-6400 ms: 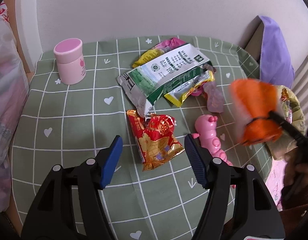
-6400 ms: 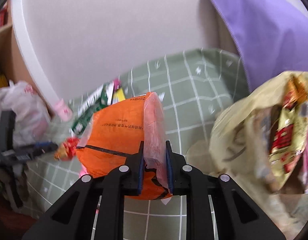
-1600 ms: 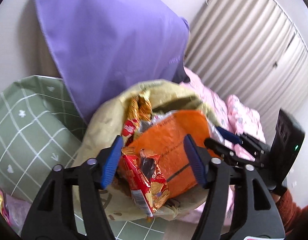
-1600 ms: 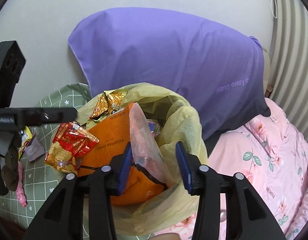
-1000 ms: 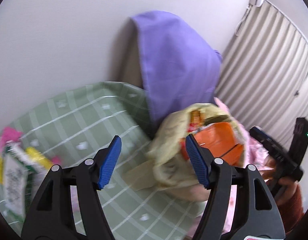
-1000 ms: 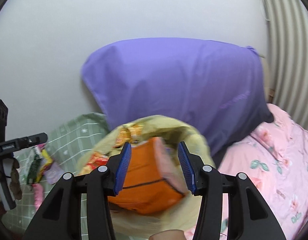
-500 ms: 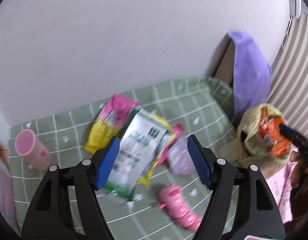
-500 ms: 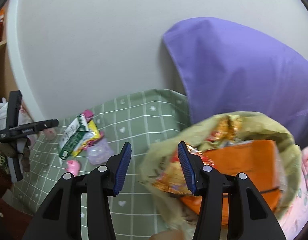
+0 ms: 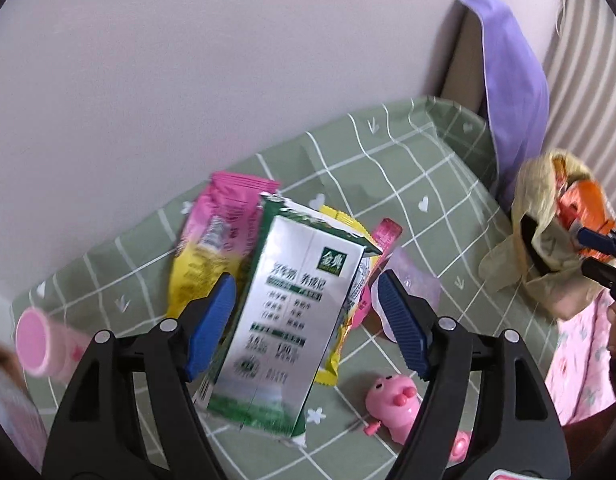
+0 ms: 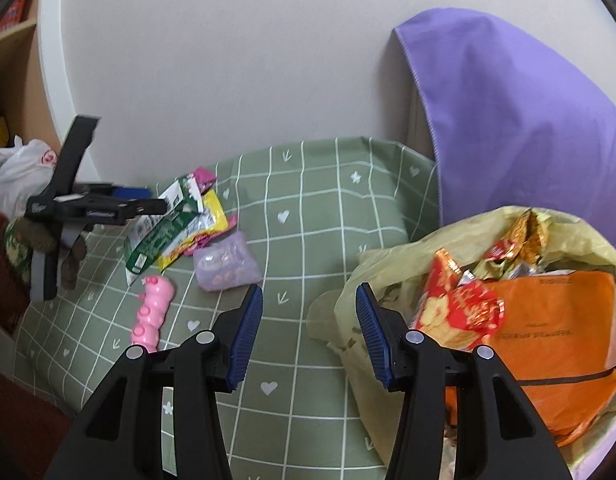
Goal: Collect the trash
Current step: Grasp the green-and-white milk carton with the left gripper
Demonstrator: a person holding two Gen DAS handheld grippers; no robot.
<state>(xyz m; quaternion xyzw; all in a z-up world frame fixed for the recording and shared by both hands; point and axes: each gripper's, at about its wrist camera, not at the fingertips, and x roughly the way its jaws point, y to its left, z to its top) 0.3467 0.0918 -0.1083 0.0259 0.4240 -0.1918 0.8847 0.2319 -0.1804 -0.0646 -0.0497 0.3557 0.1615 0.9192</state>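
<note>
while the left hand-held gripper [image 9: 304, 316] hangs open and empty over the wrapper pile, the left wrist view suggests the step in hand is picking the green-and-silver milk pouch [image 9: 284, 316], which lies uppermost and flat between the jaws; a sound grasp would probably descend onto one crinkled edge, since the glossy foil face offers little purchase. under it lie a pink-and-yellow sachet [image 9: 216, 232] and a yellow wrapper [image 9: 340, 224], both thin, slick film; a hard pink toy [image 9: 392, 400] sits just beside them on the green checked cloth [image 9: 388, 168]. in the right wrist view, the right hand-held gripper [image 10: 308, 332] is likewise open and empty, near the limp yellowish trash bag [image 10: 372, 280], whose mouth shows an orange packet [image 10: 556, 344] and a crumpled red foil wrapper [image 10: 460, 312]; a translucent lilac packet [image 10: 228, 262] lies well apart from the bag.
</note>
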